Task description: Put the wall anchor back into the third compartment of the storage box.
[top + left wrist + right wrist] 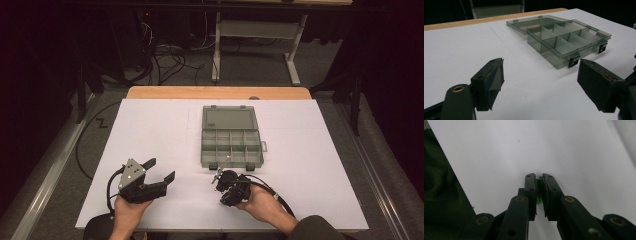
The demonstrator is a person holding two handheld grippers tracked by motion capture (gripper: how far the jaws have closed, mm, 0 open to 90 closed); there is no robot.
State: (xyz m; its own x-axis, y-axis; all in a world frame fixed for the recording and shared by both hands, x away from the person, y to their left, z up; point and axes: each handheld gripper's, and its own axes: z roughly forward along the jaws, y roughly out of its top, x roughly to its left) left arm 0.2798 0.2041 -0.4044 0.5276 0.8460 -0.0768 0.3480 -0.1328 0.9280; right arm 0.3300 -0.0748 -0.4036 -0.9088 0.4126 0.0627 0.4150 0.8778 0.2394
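A clear grey compartment box [206, 150] lies open at mid-table, its lid [229, 119] flat behind it. A small green speck [241, 146] sits in one of its compartments. My right gripper [218, 180] rests just in front of the box's near edge. In the right gripper view its jaws [538, 177] stand nearly together, shut on a small green piece [538, 195] over the white sheet. My left gripper [161, 170] is held at the front left, open with nothing between its fingers. The left gripper view shows the box [564, 53] ahead of the wide-apart jaws [540, 67].
A white sheet [160, 130] covers the table, with a wooden strip [215, 92] at the far edge. The table's edge and dark carpet [439, 195] show at the left of the right gripper view. Cables [170, 57] and a desk frame [295, 60] stand on the floor beyond.
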